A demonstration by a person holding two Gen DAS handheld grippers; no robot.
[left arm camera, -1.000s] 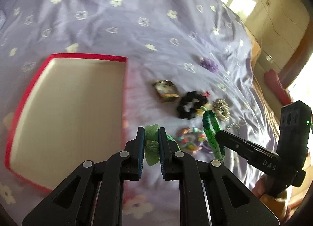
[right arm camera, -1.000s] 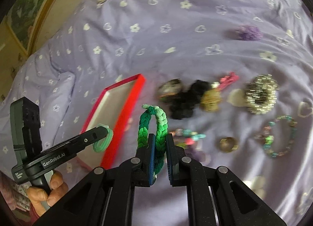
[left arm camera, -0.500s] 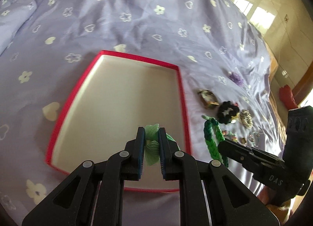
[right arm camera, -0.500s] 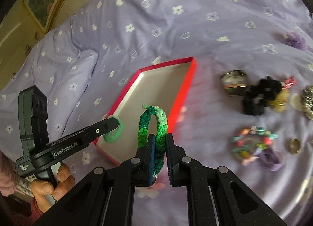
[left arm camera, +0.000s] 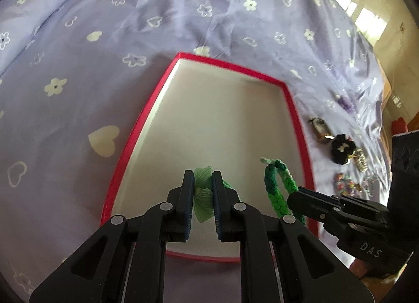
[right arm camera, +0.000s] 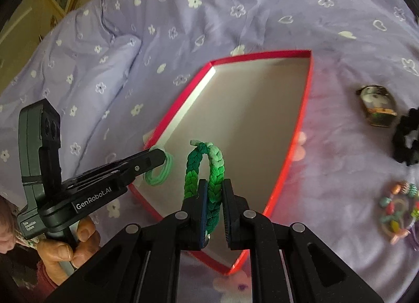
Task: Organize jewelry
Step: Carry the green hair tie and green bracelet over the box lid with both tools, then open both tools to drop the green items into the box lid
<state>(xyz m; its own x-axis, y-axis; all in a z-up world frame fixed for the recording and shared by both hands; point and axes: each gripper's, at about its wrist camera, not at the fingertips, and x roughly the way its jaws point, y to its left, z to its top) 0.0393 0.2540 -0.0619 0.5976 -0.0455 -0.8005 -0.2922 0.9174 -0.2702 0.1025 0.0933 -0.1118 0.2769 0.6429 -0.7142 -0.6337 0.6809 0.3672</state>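
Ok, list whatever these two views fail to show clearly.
- Light green hair tie: left wrist view, mostly hidden between the left gripper fingers.
- Braided green bracelet: right wrist view, lower end hidden inside the right gripper.
- Beaded pieces: right wrist view, blurred.
- Black scrunchie: cut off by the lens edge.

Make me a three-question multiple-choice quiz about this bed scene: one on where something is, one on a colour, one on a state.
1. Where does the braided bracelet hang?
A. over the red tray
B. on the pillow
C. beside the watch

2. What colour is the hair tie in the left tool?
A. purple
B. light green
C. black

3. What does the tray hold?
A. nothing
B. the watch
C. the black scrunchie

Answers:
1 A: the right tool grips it above the tray's pale floor.
2 B: its loops show pale green in both views.
3 A: its floor is bare; the watch and black scrunchie lie on the bedsheet.
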